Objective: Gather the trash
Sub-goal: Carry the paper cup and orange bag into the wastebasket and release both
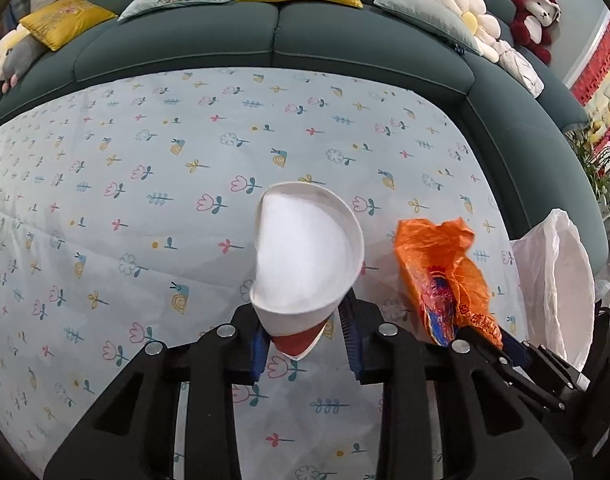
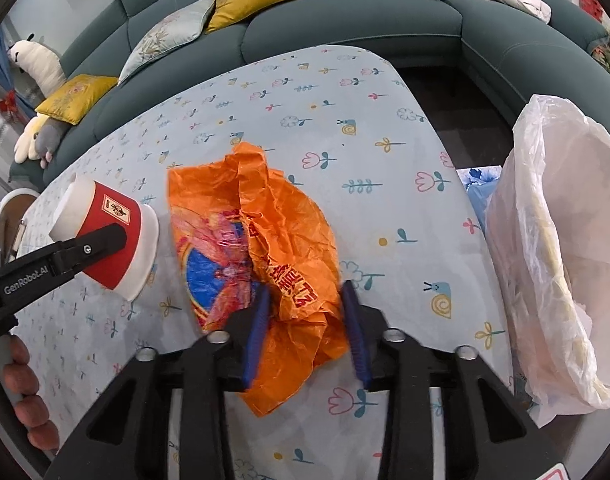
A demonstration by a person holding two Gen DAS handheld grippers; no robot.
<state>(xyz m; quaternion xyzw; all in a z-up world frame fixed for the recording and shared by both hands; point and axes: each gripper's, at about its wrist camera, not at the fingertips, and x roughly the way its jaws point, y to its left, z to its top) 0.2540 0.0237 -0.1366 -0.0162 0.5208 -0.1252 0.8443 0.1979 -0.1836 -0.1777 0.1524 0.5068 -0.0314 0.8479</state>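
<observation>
A red and white paper cup (image 1: 305,256) lies on its side on the flowered tablecloth (image 1: 145,160), its mouth squashed to a half-moon. My left gripper (image 1: 305,344) is shut on the cup's lower part, a blue pad on each side. In the right wrist view the same cup (image 2: 109,236) shows one black finger (image 2: 101,244) pressed on its red wall. A crumpled orange plastic bag (image 2: 261,248) lies beside it. My right gripper (image 2: 307,332) is shut on the bag's near end, and the plastic fills the gap between the pads. The bag (image 1: 437,272) also appears in the left wrist view.
A bin lined with a white plastic bag (image 2: 553,240) stands open just off the table's right edge. A dark green sofa (image 1: 285,40) with yellow and grey cushions wraps round the far side and right. A person's hand (image 2: 25,392) holds the left gripper's handle.
</observation>
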